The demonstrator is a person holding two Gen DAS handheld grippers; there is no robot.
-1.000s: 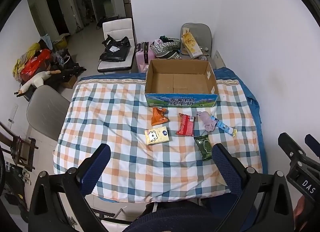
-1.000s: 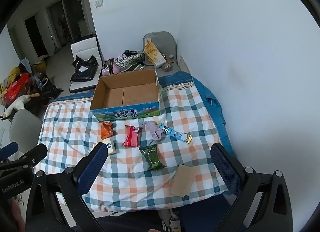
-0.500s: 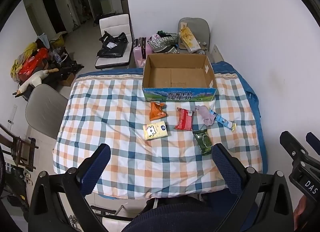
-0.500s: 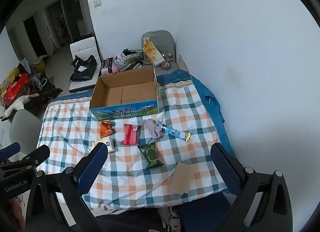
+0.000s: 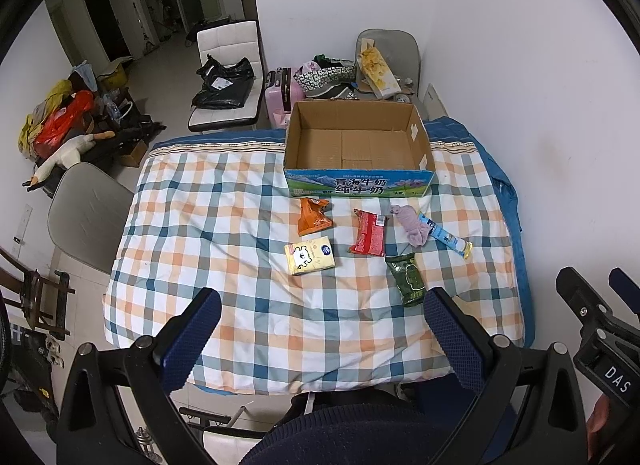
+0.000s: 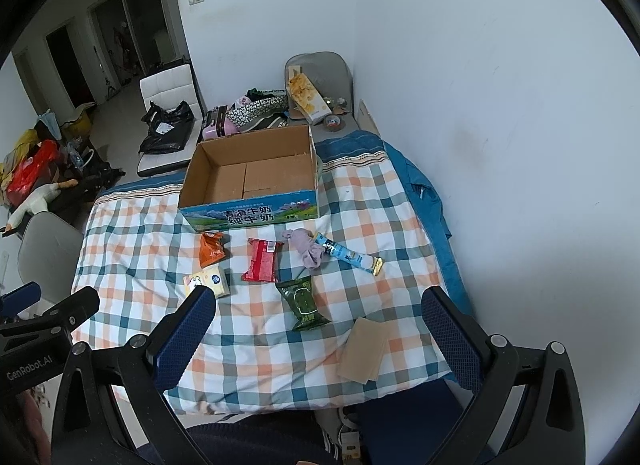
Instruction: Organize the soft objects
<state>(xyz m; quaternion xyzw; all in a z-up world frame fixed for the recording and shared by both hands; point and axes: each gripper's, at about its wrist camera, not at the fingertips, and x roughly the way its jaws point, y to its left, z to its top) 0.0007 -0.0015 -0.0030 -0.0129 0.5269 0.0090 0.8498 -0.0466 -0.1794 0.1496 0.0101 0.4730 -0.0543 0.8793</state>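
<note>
An open cardboard box stands at the far side of the checked table, nothing inside it. In front of it lie an orange packet, a yellow tissue pack, a red packet, a pink sock, a blue tube and a green packet. They also show in the right wrist view, with the green packet nearest. My left gripper and right gripper are both open, empty, high above the table's near edge.
A brown paper piece lies near the front right corner of the table. Grey chair stands left of the table; white chair with black bags and a pink suitcase are behind it. A white wall runs along the right.
Both grippers have risen and drawn back slightly, so the table looks a little smaller and farther. Nothing on the table has moved. Both grippers stay open.
</note>
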